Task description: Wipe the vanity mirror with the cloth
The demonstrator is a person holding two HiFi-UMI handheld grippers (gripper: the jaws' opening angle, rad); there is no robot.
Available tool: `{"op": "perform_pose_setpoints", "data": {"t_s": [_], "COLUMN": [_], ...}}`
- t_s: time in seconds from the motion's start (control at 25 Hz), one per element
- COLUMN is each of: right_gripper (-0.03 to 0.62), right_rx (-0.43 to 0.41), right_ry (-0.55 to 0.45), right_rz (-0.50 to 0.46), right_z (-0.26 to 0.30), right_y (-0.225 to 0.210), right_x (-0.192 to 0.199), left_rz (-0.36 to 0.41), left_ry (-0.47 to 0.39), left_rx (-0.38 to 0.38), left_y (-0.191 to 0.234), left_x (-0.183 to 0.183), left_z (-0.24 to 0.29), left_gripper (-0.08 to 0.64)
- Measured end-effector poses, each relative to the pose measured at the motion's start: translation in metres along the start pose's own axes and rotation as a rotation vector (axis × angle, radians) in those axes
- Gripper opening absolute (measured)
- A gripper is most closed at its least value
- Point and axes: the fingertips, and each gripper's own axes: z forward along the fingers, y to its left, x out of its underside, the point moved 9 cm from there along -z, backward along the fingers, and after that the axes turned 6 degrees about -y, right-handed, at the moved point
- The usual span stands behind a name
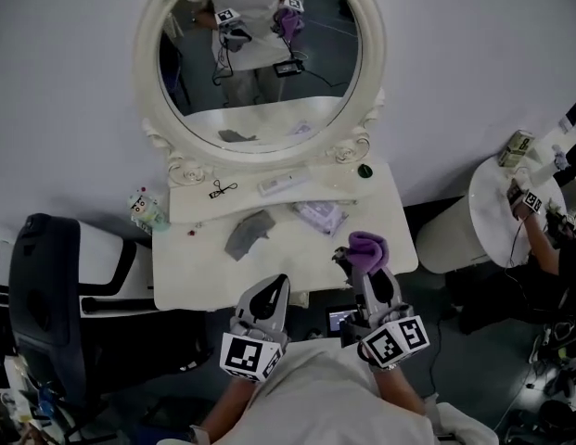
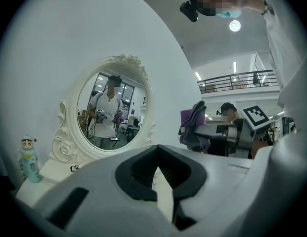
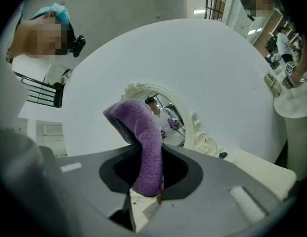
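The right gripper (image 1: 360, 267) pinches the purple cloth (image 1: 368, 246) in its jaws, facing the mirror (image 1: 260, 58). The left gripper (image 1: 275, 286) holds its jaws pressed together, empty, over the bench (image 1: 190, 267).

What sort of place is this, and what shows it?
Probably a big indoor hall with a staged dressing corner: vanity mirror on a white table, balcony railing above, another person working nearby.

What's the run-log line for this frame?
phase: pre-wipe | right gripper: shut on purple cloth | left gripper: shut, empty | mirror: untouched
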Motion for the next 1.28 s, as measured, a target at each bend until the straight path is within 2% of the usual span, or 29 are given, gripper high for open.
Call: {"op": "perform_pose_setpoints", "data": {"t_s": [0.16,0.28,0.4,0.52,0.64,0.88,1.28], "right_gripper": [0.098,0.098,0.098,0.098,0.098,0.098,0.098], "right_rx": [-0.105,-0.16,-0.211,-0.248,-0.241,-0.166,-0.104], "right_ry": [0.031,0.08,0.127,0.13,0.126,0.129,0.132], "right_rz": [0.008,0.029,0.015,-0.017,-0.06,-0.112,-0.081], "right_z": [-0.039,-0.055,-0.064,-0.072,-0.086,-0.098,-0.113], "right_y": [0.006,0.009,0.013,0.022,0.034,0.065,0.184], "right_x": [0.008,0.016,0.02,0.022,0.025,0.042,0.101], "left_rz": [0.02,0.038,0.038,0.05,0.053,0.034,-0.018], "left_ry": [-0.014,0.008,0.03,0.022,0.012,-0.007,-0.056], "left_rx": [-0.043,-0.08,-0.117,-0.118,-0.103,-0.051,-0.055], "left_y": [-0.042,-0.065,-0.078,-0.082,-0.082,-0.063,0.004], "left_x": [0.009,0.01,0.014,0.013,0.013,0.01,-0.006], "left_z": [-0.026,-0.044,-0.057,-0.068,-0.081,-0.116,-0.226], "left_gripper": [0.003,0.003,0.003,0.003,0.003,0.003,0.003]}}
